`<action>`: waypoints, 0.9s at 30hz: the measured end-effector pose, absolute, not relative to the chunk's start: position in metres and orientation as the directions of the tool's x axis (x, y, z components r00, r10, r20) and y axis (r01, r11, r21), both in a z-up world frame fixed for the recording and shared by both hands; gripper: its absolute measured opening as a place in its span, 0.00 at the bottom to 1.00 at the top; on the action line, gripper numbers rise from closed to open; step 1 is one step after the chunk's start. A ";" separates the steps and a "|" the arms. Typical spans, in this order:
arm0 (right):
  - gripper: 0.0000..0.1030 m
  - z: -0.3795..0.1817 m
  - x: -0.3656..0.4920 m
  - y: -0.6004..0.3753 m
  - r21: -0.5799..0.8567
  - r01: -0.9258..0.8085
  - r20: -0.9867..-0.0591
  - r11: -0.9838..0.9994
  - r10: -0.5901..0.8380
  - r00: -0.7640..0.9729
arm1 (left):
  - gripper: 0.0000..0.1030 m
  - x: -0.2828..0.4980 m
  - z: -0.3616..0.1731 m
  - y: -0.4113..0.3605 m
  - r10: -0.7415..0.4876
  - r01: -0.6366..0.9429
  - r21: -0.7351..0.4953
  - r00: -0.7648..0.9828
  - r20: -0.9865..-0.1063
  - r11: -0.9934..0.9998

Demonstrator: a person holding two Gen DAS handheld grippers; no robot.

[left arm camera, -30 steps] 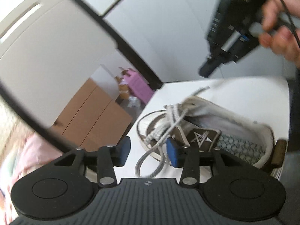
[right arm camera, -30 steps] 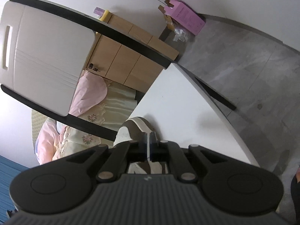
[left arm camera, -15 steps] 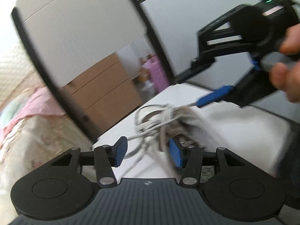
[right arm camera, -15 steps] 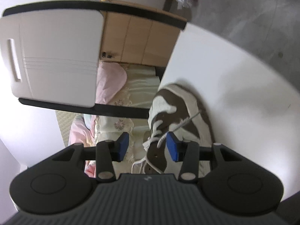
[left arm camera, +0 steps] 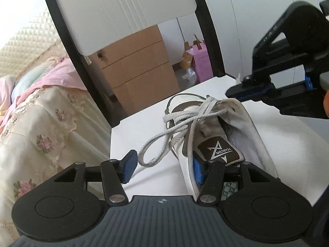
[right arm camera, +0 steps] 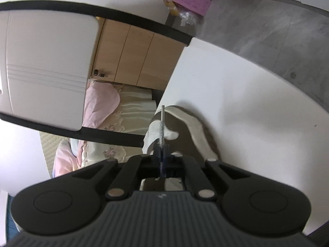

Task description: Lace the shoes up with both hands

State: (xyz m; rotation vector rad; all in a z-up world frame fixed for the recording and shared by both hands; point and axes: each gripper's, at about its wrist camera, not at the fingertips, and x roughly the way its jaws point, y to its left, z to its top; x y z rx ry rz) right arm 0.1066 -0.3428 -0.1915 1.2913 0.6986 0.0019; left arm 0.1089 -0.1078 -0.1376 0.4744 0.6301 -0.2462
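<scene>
- Shoe [left arm camera: 218,144] lies on the white worktop [left arm camera: 287,144], toe toward the far left corner by the chair [left arm camera: 123,10]; heel end cut off behind the left gripper's body.
- Left gripper [left arm camera: 163,167] released, jaws apart and they have just been widening a little; left pad over bare worktop, right pad at the shoe's near collar edge, partly hidden by it, contact unclear. A loop of the shoelace [left arm camera: 174,129] hangs between the jaws, not pinched.
- Laces bunch into a tangle over the eyelets; which strand goes through which hole cannot be made out.
- Right gripper [right arm camera: 162,150] clenched on a lace end: jaws just snapped together after opening, and the stiff tip [right arm camera: 162,121] pokes out straight past the pads.
- In the left wrist view the right gripper [left arm camera: 236,91] comes in from the right edge above the shoe's tongue; frayed white bit shows at its pads, body cut off by the frame, only a sliver of a finger [left arm camera: 326,105] of the person visible.
- In the right wrist view only the toe of the shoe [right arm camera: 185,127] shows; the rest is behind the gripper.
</scene>
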 end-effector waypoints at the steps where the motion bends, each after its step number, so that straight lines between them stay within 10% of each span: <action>1: 0.02 -0.194 0.105 -0.346 0.878 0.370 -0.467 0.304 0.373 0.802 | 0.58 0.108 -0.137 -0.107 -0.077 0.358 0.349 0.785 -0.615 0.866; 27: 0.07 -0.217 0.054 -0.451 0.746 0.557 -0.628 0.365 0.107 0.771 | 0.65 0.098 -0.141 -0.108 -0.077 0.313 0.318 0.811 -0.580 0.895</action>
